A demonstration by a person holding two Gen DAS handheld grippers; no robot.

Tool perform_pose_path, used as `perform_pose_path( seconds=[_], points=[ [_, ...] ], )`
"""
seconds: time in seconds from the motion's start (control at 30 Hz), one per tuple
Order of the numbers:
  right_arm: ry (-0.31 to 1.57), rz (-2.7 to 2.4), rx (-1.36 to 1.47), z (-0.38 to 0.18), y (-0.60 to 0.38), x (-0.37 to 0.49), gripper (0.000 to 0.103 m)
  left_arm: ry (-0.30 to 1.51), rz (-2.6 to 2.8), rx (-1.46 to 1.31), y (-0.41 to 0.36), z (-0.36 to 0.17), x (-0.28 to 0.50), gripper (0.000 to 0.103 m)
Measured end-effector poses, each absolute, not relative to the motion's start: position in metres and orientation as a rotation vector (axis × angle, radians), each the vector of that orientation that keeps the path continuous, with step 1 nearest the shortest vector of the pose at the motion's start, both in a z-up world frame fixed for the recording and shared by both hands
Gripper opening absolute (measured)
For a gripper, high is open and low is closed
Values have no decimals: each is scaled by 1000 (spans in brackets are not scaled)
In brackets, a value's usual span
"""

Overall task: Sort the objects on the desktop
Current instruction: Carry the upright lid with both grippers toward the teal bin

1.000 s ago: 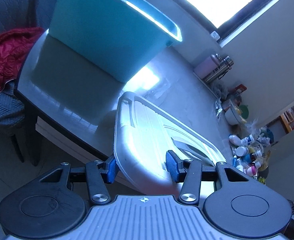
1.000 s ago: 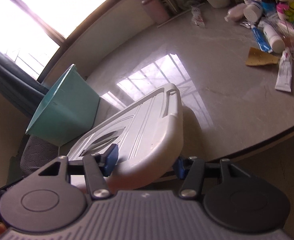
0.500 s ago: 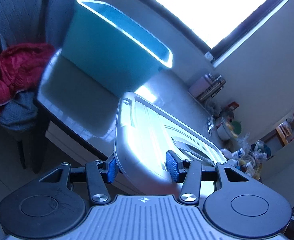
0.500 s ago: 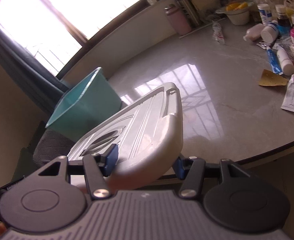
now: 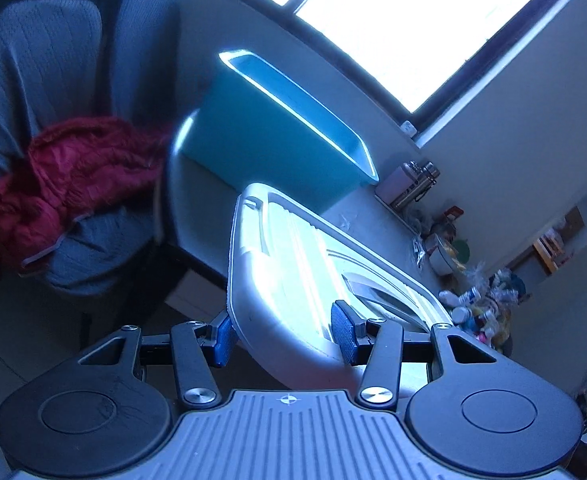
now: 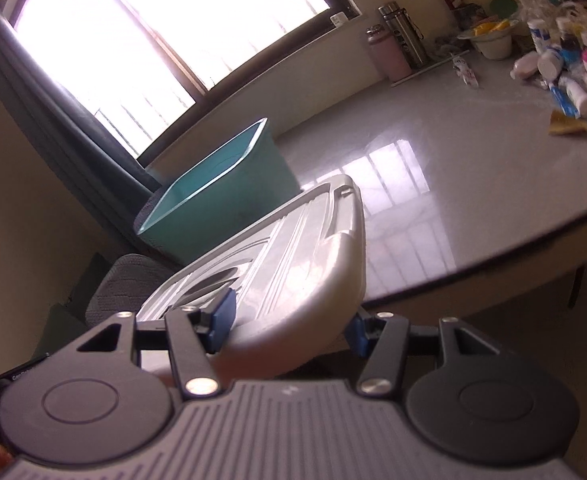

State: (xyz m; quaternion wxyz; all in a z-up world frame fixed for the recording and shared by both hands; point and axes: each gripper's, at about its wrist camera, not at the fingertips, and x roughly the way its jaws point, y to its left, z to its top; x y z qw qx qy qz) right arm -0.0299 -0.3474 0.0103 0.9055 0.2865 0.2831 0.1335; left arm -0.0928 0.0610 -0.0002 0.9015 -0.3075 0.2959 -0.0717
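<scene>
A white plastic bin lid (image 5: 293,280) is held up off the grey marble table (image 6: 433,184), tilted. My left gripper (image 5: 285,338) is shut on one end of the lid. My right gripper (image 6: 289,324) is shut on the other end of the lid (image 6: 293,264). A teal storage bin (image 5: 277,132) stands open on the table beyond the lid; it also shows in the right wrist view (image 6: 217,196). Several small bottles and tubes (image 6: 565,80) lie in a heap at the table's far right.
Grey chairs with a red jacket (image 5: 73,172) stand left of the table. Two flasks (image 6: 397,44) and a white bowl (image 6: 493,42) stand by the back wall under the window. The table's near edge (image 6: 493,264) runs just past the lid.
Both grippers have lifted the lid higher and drawn it back from the table. The teal bin and the table now look farther away and lower.
</scene>
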Motion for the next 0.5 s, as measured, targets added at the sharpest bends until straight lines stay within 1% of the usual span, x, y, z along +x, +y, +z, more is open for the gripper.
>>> perform_pose_path(
  seconds=[0.23, 0.5],
  points=[
    [549, 244, 588, 16, -305, -84, 56, 599, -175, -642, 112, 3, -145, 50],
    [508, 225, 569, 34, -282, -138, 56, 563, -219, -638, 142, 12, -194, 51]
  ],
)
